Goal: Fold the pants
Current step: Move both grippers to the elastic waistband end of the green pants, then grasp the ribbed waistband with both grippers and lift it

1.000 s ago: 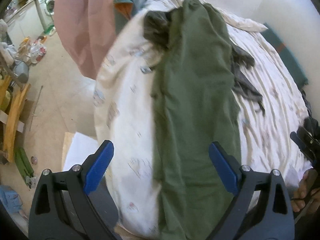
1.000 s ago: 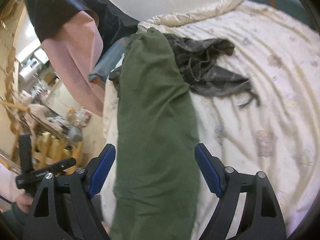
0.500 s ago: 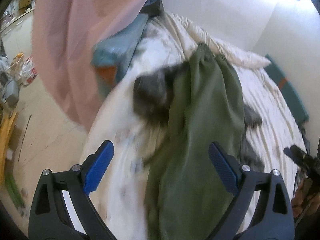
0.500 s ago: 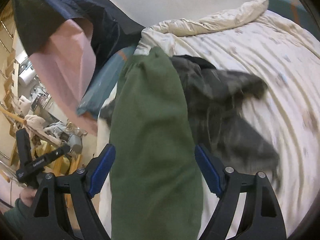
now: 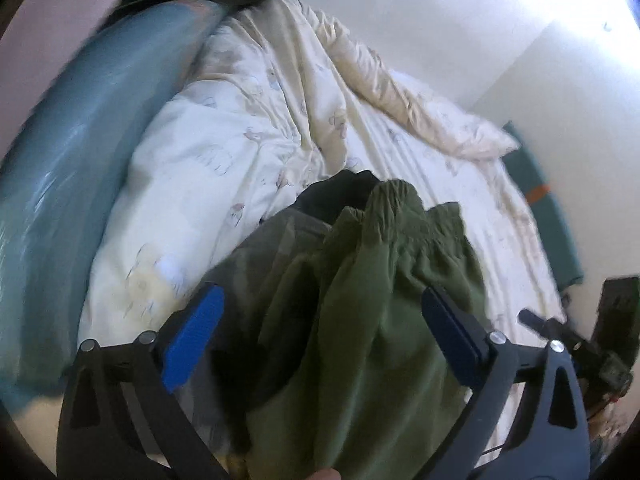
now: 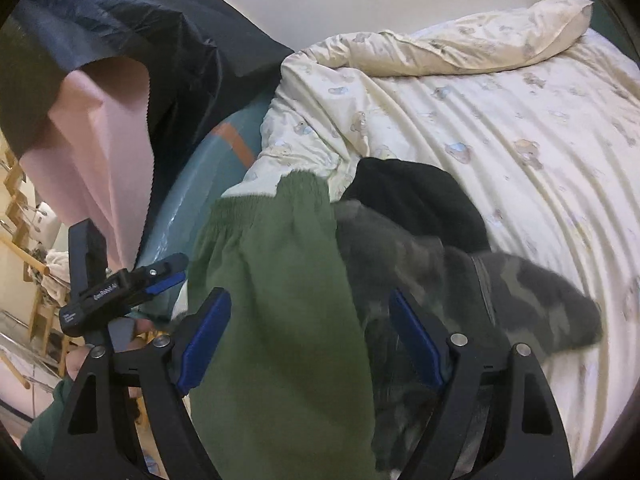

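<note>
Two grippers, both w/ jaws spread wide, nothing clamped. Left gripper (image 5: 320,332): blue pads stand apart, green pants (image 5: 372,300) lie on the bed between and beyond them, no pad pressing on the cloth as far as the view shows. Elastic waistband end of the pants sits just ahead of the fingertips, bunched into ridges. Left of the pants and partly under them, a grey camo garment (image 5: 272,248), w/ a black garment (image 5: 340,190) peeking out ahead of it, next to the waistband. Past those, cream bedsheet (image 5: 224,140) w/ small bear print, rumpled; a pillow (image 5: 440,128) in the same fabric further ahead & right, by the wall. Far left of the gripper a teal mattress edge (image 5: 80,160), blurred. At lower right the other gripper's black body shows.

Right gripper (image 6: 308,336): jaws likewise wide, pants (image 6: 276,280) running up between the pads, waistband ahead & slightly left of the fingertips. Right pad sits over the camo garment (image 6: 520,292), which spreads out to the right; black garment (image 6: 416,196) just ahead of that. Sheet (image 6: 540,128) fills the right side, pillow (image 6: 480,48) at far top right. Left of this gripper: the left gripper (image 6: 168,272) seen side-on, held by a hand (image 6: 80,356) w/ a green sleeve. Beyond it, pink cloth (image 6: 92,152) and a dark sheet (image 6: 160,40) hang at upper left.
</note>
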Action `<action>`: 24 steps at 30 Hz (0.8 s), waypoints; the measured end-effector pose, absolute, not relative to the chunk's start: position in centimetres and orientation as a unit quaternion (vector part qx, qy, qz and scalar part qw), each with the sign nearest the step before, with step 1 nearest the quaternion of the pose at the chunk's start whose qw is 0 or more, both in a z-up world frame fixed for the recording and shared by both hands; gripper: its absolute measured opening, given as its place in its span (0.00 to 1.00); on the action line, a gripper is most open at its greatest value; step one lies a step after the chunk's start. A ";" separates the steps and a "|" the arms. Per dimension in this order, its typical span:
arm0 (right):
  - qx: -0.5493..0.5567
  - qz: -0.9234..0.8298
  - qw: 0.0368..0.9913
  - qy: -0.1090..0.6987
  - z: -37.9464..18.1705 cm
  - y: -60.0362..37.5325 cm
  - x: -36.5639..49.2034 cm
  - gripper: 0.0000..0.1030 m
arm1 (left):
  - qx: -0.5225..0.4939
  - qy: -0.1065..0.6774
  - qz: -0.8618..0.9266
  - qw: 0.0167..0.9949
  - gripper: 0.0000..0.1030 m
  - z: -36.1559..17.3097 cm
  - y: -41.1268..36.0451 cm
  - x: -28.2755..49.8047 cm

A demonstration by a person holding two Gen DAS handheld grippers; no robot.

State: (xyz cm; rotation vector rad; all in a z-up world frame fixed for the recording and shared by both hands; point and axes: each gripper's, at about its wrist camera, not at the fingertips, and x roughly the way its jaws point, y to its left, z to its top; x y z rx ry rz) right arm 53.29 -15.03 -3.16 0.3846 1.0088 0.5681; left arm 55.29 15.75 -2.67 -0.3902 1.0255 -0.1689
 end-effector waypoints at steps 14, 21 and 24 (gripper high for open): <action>0.104 0.269 0.818 0.498 -6.6 -8.1 60.7 0.71 | -0.182 0.559 -0.095 0.804 0.44 -8.5 13.1 58.6; 0.072 0.308 0.817 0.481 -5.6 -6.6 58.8 0.16 | -0.091 0.511 -0.122 0.846 0.10 -4.0 11.8 56.6; 0.071 0.334 0.835 0.432 -2.9 -7.7 56.7 0.16 | -0.094 0.480 -0.152 0.859 0.10 -0.8 12.3 54.9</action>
